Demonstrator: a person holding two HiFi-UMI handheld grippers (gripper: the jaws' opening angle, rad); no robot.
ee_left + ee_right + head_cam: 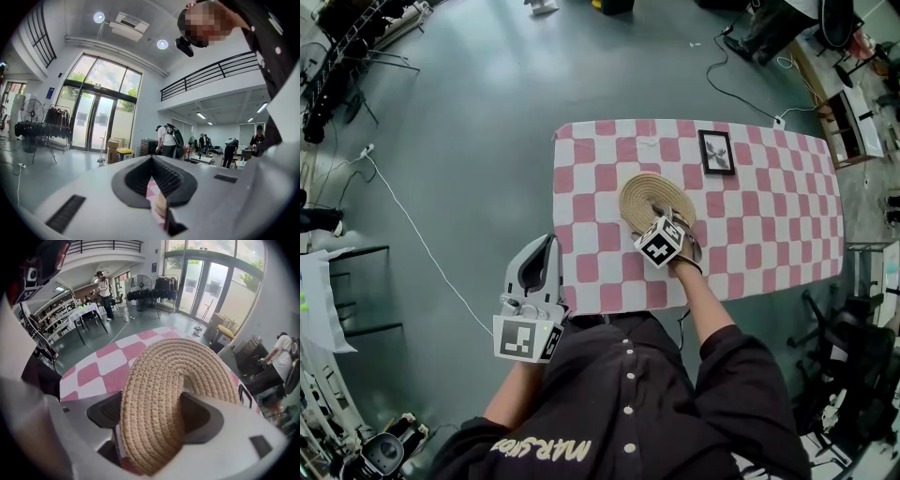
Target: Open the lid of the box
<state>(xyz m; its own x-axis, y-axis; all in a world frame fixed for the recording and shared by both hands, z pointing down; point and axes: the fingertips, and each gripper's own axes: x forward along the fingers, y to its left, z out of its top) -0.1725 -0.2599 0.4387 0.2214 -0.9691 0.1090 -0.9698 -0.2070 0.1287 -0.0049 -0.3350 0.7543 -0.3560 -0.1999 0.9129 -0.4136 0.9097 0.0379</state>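
A round woven rope lid [652, 197] lies near the middle of the pink-and-white checked table [769, 216]. The box under it is hidden in every view. My right gripper [666, 217] reaches in from the near side. In the right gripper view the lid [173, 390] fills the space between the wide jaws of the right gripper [154, 404]. Its near rim sits deep between them, and I see no pad pressing on it. My left gripper [546, 246] hangs off the table's near left corner, beside the person's body. In its own view the left gripper [151, 159] has its jaw tips together and holds nothing.
A small black picture frame [716, 152] lies flat on the cloth behind the lid. The table stands on a grey floor with cables [412, 234] trailing at the left. Shelves and chairs crowd the right edge [853, 122]. Several people stand far off across the hall.
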